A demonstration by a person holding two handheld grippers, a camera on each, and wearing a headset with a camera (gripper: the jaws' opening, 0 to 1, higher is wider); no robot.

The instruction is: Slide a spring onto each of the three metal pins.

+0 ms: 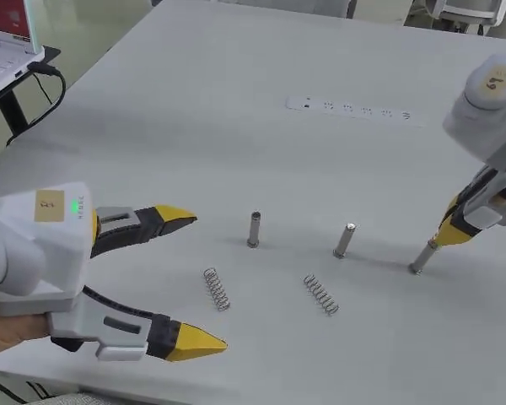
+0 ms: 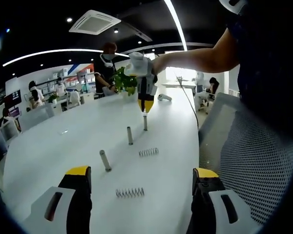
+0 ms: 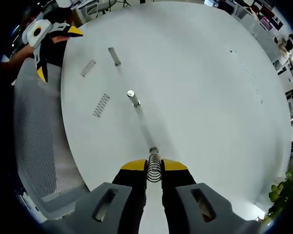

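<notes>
Three metal pins stand in a row on the white table: the left pin (image 1: 254,229), the middle pin (image 1: 344,240) and the right pin (image 1: 420,257). Two loose springs (image 1: 217,288) (image 1: 321,294) lie in front of them. My right gripper (image 1: 451,232) is shut on a third spring (image 3: 155,168), held right at the top of the right pin (image 3: 153,150). My left gripper (image 1: 198,281) hovers open at the near left with nothing between its jaws, just left of the nearer loose spring (image 2: 130,193).
A white power strip (image 1: 354,108) lies at the far side of the table (image 1: 194,126). A laptop (image 1: 4,42) with a black cable sits off the table's left edge. A mesh chair (image 2: 249,146) stands by the near edge.
</notes>
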